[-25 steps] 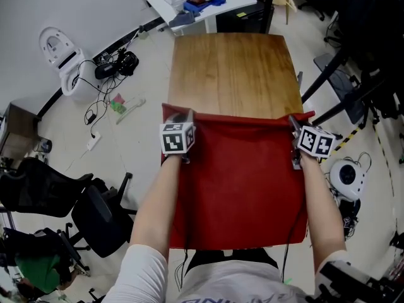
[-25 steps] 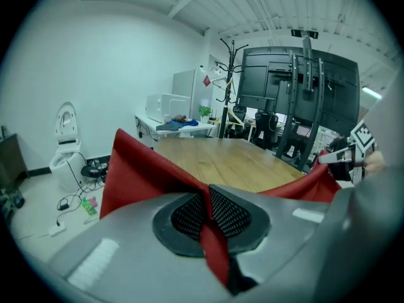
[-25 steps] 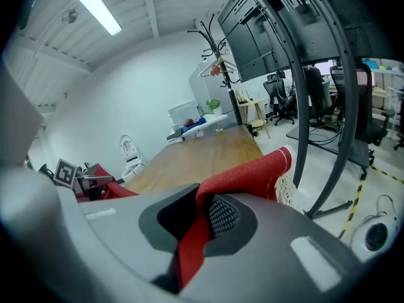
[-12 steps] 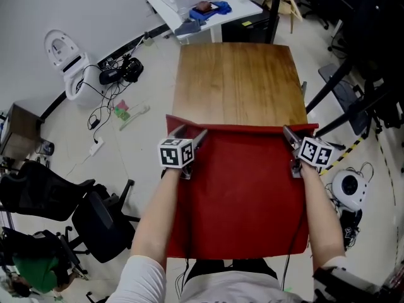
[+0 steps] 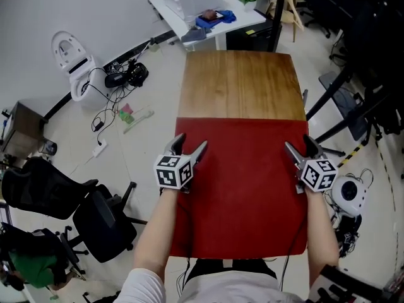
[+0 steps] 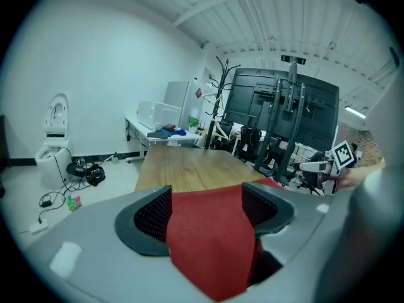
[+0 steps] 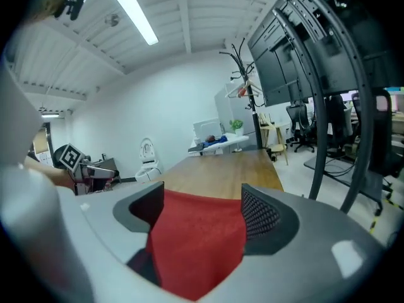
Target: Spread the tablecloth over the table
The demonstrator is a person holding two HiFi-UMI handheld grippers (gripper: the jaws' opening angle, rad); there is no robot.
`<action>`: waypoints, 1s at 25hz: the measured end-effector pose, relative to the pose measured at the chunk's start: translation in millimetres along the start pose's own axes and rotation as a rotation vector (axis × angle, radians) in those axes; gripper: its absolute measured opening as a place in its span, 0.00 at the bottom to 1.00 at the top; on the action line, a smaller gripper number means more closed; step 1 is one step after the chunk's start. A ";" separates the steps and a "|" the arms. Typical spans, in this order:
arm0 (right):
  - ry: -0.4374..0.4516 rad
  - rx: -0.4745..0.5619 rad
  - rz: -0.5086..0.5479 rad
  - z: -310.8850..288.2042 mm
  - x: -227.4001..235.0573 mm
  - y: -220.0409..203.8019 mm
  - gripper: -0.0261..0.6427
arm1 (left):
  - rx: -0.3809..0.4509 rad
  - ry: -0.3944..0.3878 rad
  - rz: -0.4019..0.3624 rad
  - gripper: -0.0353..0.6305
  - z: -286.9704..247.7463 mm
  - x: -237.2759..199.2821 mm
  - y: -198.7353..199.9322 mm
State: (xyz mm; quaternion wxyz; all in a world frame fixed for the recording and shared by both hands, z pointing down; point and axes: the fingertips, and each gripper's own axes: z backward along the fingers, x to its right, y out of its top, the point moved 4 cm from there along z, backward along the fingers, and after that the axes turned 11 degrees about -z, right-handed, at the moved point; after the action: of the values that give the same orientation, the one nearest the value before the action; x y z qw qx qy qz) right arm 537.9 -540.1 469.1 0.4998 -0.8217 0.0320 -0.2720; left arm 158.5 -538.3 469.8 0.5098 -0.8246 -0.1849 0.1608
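The red tablecloth lies flat over the near half of the wooden table. Its far edge runs straight across the tabletop from one long side to the other, and the far half of the wood is bare. The fabric looks smooth, with hardly a crease, and it reaches back to the table's end nearest your body.

Your left gripper sits over the cloth's left margin. Its jaws are spread wide in a V pointing toward the far edge. In the left gripper view the red fabric fills the gap between the two dark ribbed pads, yet neither pad presses on it, so nothing is clamped.

Your right gripper mirrors it at the cloth's right margin. It too is released, with cloth showing between its separated pads. Whether either gripper's tips rest on the fabric cannot be told.

Beyond the table's far end stands a white desk. A black office chair stands on the floor to your left.
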 end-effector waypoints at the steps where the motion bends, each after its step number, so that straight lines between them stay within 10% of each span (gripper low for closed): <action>1: 0.002 0.026 0.017 14.6 -7.7 1.1 0.59 | 0.016 0.006 -0.019 0.59 13.5 4.6 2.9; 7: -0.040 0.191 0.131 90.0 -51.0 12.5 0.07 | 0.111 0.141 -0.130 0.16 98.5 29.4 18.8; 25: 0.022 0.313 0.209 220.5 -178.0 58.2 0.05 | 0.377 0.306 -0.137 0.06 313.9 107.0 102.2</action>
State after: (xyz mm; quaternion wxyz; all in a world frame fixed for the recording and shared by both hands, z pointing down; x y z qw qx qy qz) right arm 505.0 -334.1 268.6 0.6465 -0.7232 0.0799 -0.2295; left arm 124.6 -285.0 235.1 0.6864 -0.7153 -0.1278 0.0306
